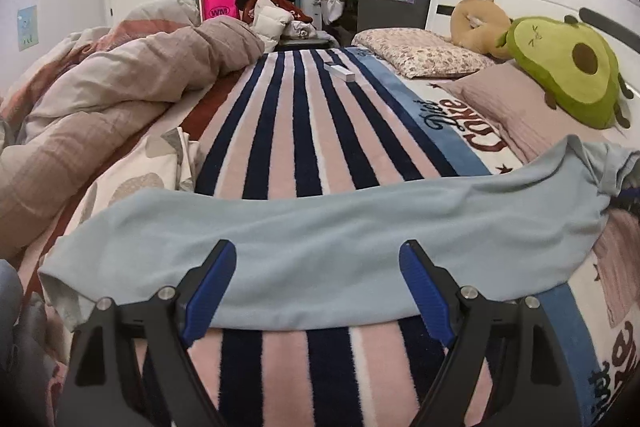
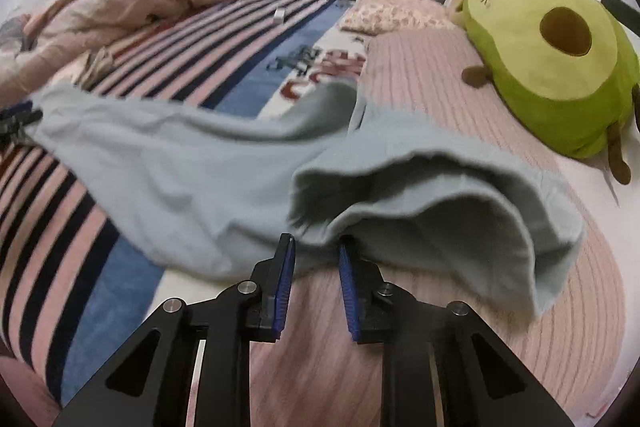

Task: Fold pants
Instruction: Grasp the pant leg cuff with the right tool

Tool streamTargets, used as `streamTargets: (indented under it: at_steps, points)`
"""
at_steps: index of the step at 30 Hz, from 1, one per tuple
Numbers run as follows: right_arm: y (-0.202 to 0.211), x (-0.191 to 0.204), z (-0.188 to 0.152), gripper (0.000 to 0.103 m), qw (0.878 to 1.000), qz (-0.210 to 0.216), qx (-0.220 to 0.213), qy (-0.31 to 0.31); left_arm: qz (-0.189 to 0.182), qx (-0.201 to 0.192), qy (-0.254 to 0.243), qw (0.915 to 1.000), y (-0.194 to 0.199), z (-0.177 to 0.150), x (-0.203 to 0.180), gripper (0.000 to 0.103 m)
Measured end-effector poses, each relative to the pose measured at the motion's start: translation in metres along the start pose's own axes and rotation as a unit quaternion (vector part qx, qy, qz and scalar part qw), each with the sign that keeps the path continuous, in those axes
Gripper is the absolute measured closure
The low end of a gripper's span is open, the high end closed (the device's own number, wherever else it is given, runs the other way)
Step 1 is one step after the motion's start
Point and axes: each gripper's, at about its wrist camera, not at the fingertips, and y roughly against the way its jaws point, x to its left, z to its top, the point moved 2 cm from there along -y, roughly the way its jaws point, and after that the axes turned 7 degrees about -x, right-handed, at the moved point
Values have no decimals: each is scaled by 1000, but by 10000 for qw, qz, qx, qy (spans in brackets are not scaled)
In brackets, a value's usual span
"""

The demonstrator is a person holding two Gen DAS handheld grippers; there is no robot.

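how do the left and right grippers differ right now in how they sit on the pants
The left gripper has its jaws spread wide over the flat middle of the light blue pants; the right gripper has its jaws much narrower at a lifted, bunched edge. The left clamps nothing; whether the right pinches the cloth is unclear. Both have blue pads on black fingers.

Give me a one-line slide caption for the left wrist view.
Open left hand-held gripper poised over light blue pants stretched across a striped blanket on the bed.

Avocado plush [image 1: 568, 67] on pillow [image 1: 508, 107] — striped blanket [image 1: 304, 131].
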Motion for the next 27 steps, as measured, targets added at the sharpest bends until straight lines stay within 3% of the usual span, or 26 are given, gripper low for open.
streamTargets:
  at_steps: [4,9,17,23,27]
  points:
    - [3,-9,22,87,9995,109,-311,-37,86,45,-4,10000,-3,2,1,22]
    - [5,-20,32,87,9994,131,-246,-206,153,16,-64,9999,0,5,2,22]
    - [1,-62,47,87,9913,-1079,-677,-334,190,-82,-86,9997,0,10,2,22]
    - [-7,-100,35,87,9773,-2043,-459,-334,303,33,36,9995,-16,5,9,22]
    - [7,-114,23,85,9806,-1662,-559,-871,296,85,40,9995,-19,3,7,22]
